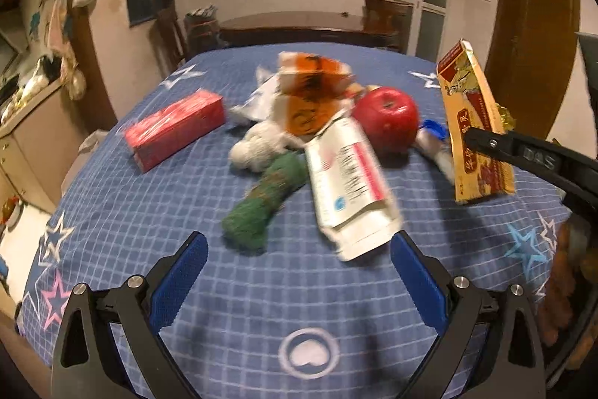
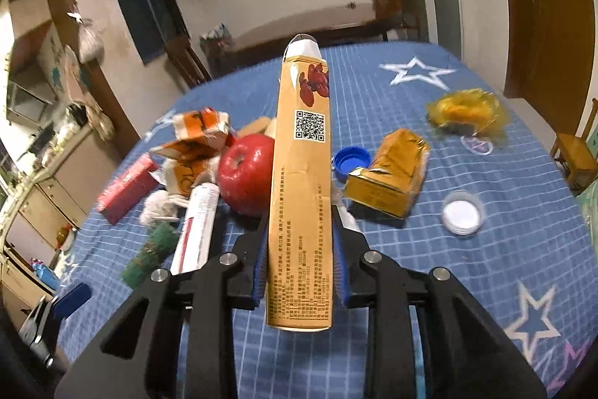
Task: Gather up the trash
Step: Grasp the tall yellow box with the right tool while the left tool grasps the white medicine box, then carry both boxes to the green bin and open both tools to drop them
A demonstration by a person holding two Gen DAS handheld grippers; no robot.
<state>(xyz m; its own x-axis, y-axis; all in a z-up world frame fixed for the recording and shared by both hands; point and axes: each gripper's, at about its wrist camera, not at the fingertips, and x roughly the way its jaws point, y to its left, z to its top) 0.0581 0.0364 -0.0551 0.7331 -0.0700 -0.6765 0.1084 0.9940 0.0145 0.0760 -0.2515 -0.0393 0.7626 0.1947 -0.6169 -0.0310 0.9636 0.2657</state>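
Along the left edge of the left wrist view, the cupboards and hanging bags are warped and dim, and most things on the blue checked tablecloth (image 1: 112, 212) are smeared by motion. A red box (image 1: 175, 133) lies apart on the left. Next comes a heap: a white knotted rope (image 1: 258, 146), a green scrubby roll (image 1: 261, 204), a white flattened carton (image 1: 347, 182) whose print is too blurred to read, and torn orange wrappers (image 1: 310, 88) whose shapes run together. A red apple (image 1: 387, 120) sits just right of the heap, partly hiding a blue bottle cap (image 1: 433, 129).

The left gripper (image 1: 299, 249) hangs with its blue pads spread wide over bare cloth and nothing between them; the white carton's near end lies just beside its right pad.

The tan paper box (image 2: 301, 197), long, flat and creased, printed with red dates and a QR code, is raised off the table and clamped between the blue pads of the right gripper (image 2: 301, 249). It blocks the middle of the right wrist view and covers part of the apple.

To its right lie a gold foil carton (image 2: 388, 174), a clear round lid (image 2: 463, 212) and a blurred yellow cellophane wrapper (image 2: 467, 111), well apart from one another, with open cloth between them. The table's far edge curves before a dark bench; at the right edge stands a wooden chair (image 2: 575, 156), cut off.
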